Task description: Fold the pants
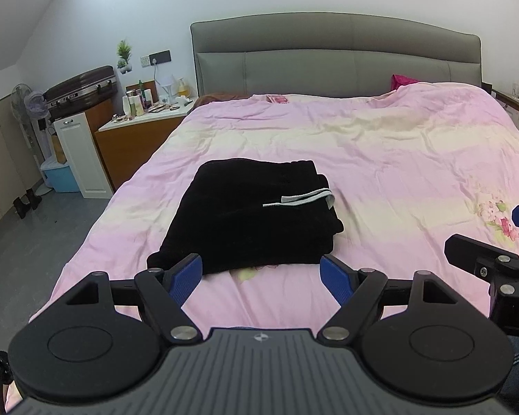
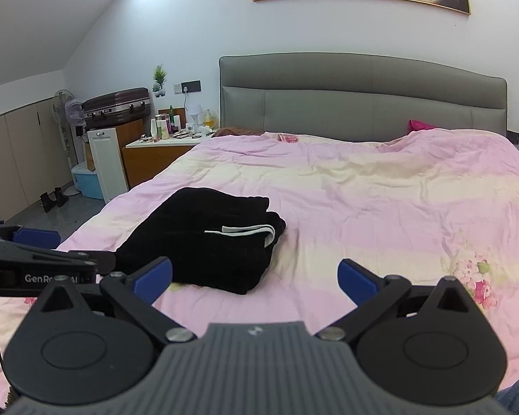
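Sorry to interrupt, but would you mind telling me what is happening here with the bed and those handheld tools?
A person is folding pants with two handheld tongs. The black pants lie as a folded bundle on the pink bedspread, a white-lined edge showing on top. The left tongs and the right tongs are both open and empty, held just short of the bundle, touching nothing. The folding looks largely done.

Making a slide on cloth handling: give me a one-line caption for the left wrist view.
Open left tongs hover before folded black pants on a pink bedspread.
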The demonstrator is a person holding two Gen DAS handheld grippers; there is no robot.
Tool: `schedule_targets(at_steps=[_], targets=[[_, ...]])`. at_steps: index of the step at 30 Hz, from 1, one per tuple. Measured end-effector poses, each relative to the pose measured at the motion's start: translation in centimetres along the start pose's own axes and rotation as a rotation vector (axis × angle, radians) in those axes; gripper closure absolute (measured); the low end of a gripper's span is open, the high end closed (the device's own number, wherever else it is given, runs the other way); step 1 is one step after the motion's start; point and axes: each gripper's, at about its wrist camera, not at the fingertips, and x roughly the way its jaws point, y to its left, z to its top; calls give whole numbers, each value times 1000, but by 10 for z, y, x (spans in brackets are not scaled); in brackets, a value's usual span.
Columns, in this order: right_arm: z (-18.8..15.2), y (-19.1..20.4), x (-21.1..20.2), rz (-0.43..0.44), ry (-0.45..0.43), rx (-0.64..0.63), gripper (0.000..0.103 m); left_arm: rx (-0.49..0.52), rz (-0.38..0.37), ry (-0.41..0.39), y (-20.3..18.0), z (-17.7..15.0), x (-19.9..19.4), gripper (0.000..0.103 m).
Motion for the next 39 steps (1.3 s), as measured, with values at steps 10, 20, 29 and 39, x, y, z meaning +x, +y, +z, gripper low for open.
schedule_targets(at_steps=[10, 20, 29, 39], targets=[[3, 0, 0, -10, 1, 8, 5, -4, 2, -2, 2, 2, 0, 12], [3, 0, -3, -11, -5, 10, 5, -4, 4, -2, 1, 2, -1, 12], [4, 0, -4, -10, -4, 11, 5, -5, 4, -3, 0, 2, -1, 12], [4, -1, -5, -10, -7, 12, 5, -5, 5, -2, -1, 2, -2, 12]])
